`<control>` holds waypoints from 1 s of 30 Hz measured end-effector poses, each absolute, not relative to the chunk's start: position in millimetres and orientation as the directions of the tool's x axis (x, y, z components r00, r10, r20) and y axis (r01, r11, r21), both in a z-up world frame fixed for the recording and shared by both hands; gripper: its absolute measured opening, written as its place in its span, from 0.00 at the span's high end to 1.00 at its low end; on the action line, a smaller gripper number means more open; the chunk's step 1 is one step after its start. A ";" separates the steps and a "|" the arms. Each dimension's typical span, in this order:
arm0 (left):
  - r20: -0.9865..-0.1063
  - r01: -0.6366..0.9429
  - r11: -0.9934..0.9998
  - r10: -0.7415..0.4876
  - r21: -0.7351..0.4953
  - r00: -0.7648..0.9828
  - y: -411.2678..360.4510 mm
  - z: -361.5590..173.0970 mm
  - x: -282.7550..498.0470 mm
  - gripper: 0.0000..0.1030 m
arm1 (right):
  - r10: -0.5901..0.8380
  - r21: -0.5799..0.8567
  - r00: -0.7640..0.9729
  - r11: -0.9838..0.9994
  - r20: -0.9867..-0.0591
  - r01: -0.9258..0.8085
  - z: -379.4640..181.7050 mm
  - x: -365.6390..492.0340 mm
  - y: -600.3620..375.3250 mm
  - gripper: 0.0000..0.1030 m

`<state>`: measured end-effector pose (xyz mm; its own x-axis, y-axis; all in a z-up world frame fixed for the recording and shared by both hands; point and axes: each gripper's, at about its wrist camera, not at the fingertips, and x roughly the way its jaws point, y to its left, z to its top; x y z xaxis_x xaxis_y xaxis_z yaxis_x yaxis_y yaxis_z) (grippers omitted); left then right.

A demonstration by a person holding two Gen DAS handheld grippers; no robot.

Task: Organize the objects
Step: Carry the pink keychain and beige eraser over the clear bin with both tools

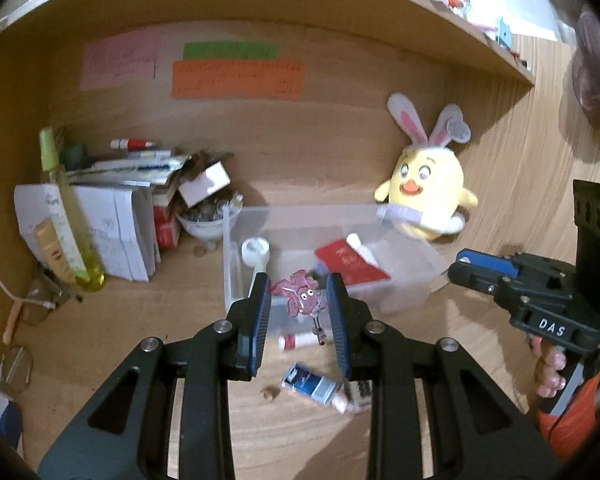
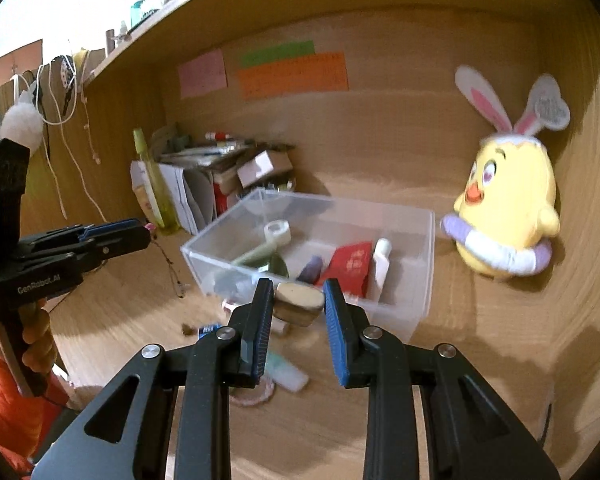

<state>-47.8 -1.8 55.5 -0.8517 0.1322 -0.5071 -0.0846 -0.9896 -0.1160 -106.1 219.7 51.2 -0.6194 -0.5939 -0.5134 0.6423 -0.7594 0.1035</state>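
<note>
The left gripper (image 1: 300, 294) is closed on a flat pink charm (image 1: 301, 295), its blue pads pressing the charm's two edges, with a short dark cord and clasp hanging below it. The right gripper (image 2: 298, 295) is clamped on a small round tin (image 2: 299, 304) with a pale lid, held by its sides. Both are held up in front of a clear plastic box (image 2: 404, 300) that stands on the wooden desk (image 1: 148, 320). Inside the box lie a red booklet (image 2: 350, 266), a white tube (image 2: 381, 264) beside it and a white-capped bottle (image 1: 256, 254) at the left end. On the desk in front of the box lie a small white and red tube (image 1: 298, 340) and a blue and silver packet (image 1: 310, 383). A yellow chick toy (image 1: 426, 190) with rabbit ears stands just right of the box against the side wall. To the left are a stack of papers (image 1: 112, 232), a tall yellow-green bottle (image 1: 66, 216) and a small white bowl (image 1: 204, 224). Pink, green and orange notes (image 1: 238, 78) are stuck on the back panel.
</note>
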 end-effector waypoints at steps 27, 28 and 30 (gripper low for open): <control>-0.564 -0.029 -0.990 0.104 -0.140 -0.819 -12.1 45.8 -129.6 0.72 | -0.546 0.096 -0.599 -0.780 -0.586 0.618 39.1 -187.3 173.8 0.77; -0.573 -0.024 -0.990 0.101 -0.141 -0.813 -12.7 42.0 -132.4 0.72 | -0.544 0.098 -0.591 -0.780 -0.595 0.618 36.0 -189.2 173.2 0.77; -0.592 -0.016 -0.989 0.101 -0.146 -0.800 -14.0 34.0 -138.0 0.72 | -0.541 0.104 -0.579 -0.779 -0.610 0.618 30.4 -192.8 172.1 0.77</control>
